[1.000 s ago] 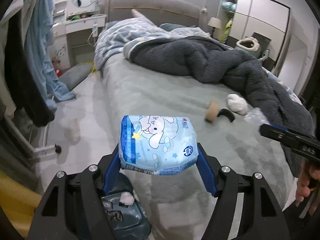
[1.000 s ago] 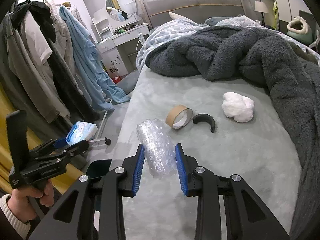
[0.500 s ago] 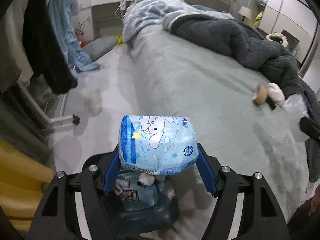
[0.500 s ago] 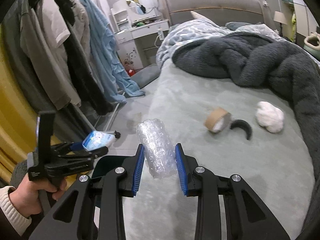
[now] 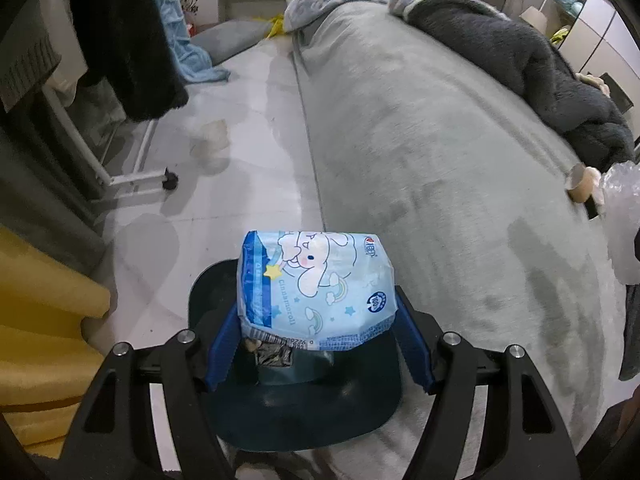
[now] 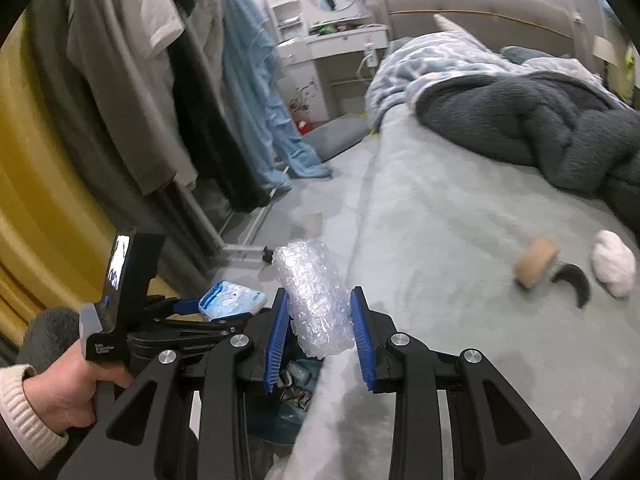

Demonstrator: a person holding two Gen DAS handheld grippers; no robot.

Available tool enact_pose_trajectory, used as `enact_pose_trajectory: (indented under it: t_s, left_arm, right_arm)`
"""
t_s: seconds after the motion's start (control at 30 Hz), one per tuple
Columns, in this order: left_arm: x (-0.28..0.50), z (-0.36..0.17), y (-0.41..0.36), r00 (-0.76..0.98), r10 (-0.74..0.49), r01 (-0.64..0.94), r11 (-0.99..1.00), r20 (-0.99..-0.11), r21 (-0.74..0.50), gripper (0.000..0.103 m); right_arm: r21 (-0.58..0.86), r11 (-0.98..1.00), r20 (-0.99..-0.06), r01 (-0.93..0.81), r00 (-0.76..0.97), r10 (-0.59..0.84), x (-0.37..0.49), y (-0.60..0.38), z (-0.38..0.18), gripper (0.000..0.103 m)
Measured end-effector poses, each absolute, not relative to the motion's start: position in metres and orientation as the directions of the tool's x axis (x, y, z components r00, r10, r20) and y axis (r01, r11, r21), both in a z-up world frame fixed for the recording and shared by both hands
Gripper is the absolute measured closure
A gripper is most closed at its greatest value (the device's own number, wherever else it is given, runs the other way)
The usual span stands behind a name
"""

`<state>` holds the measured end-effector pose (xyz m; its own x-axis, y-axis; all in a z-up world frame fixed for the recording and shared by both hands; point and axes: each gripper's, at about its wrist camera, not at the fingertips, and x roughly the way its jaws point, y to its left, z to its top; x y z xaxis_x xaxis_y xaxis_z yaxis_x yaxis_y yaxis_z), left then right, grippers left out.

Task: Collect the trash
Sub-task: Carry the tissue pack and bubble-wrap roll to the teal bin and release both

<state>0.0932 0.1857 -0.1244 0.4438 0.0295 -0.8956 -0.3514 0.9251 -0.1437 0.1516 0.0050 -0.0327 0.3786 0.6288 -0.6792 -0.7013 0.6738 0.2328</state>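
Our left gripper point(image 5: 318, 316) is clamped on a pale blue tissue pack point(image 5: 316, 288) printed with a white cartoon dog, its blue pads pressed against both sides of the pack. The pack hangs directly above a dark teal trash bin point(image 5: 304, 408) that stands on the floor against the side of the bed point(image 5: 440, 152); crumpled scraps lie inside the bin.

Our right gripper point(image 6: 318, 334) is closed around a roll of clear bubble wrap point(image 6: 314, 300), which stands upright between its blue pads at the edge of the bed, above the same bin, part of which shows below it. From this view the left gripper and its tissue pack sit just to the left, the person's left hand point(image 6: 68, 388) wrapped around the handle.

Farther out on the grey bedspread lie a cardboard tape roll point(image 6: 534, 262), a curved black object point(image 6: 572, 278) just beside it and a white wad point(image 6: 612, 262) next to that. A dark grey fleece blanket point(image 6: 532, 132) is heaped toward the headboard. Across the floor, a clothes rack point(image 6: 168, 92) carries hanging garments, with a white dressing table point(image 6: 332, 48) behind it.
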Motion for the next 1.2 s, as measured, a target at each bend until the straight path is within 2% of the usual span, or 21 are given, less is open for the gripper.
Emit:
enact_pose_trajectory:
  t_s: [0.43,0.57,0.67,0.8,1.07,1.2]
  left_arm:
    - [0.083,-0.170,0.217,0.297,-0.042,-0.397,0.903,-0.954,-0.164,0.030]
    - [0.077,-0.179,0.225,0.261,-0.064,-0.411,0.895,-0.963,-0.171,0.025]
    - [0.071,-0.175,0.231,0.267,-0.066,-0.415,0.893,-0.962,-0.177,0.016]
    - [0.064,-0.167,0.238,0.288,-0.069,-0.420,0.887,-0.955,-0.191,0.011]
    - [0.061,-0.147,0.253,0.345,-0.013,-0.411,0.897,-0.939,-0.164,0.008]
    - [0.060,-0.135,0.261,0.392,-0.016,-0.411,0.892,-0.920,-0.190,0.008]
  right_arm:
    - [0.252,0.604,-0.728,-0.757,0.262,0.633,0.159,0.065,-0.071,0.071]
    - [0.261,0.592,-0.750,-0.763,0.225,0.622,0.159,0.085,-0.086,0.071]
    - [0.262,0.593,-0.768,-0.761,0.207,0.606,0.160,0.094,-0.097,0.071]
    - [0.257,0.595,-0.802,-0.761,0.176,0.571,0.158,0.106,-0.116,0.071]
    - [0.223,0.605,-0.860,-0.765,0.138,0.491,0.149,0.124,-0.141,0.071]
    - [0.209,0.606,-0.882,-0.767,0.120,0.455,0.144,0.133,-0.152,0.069]
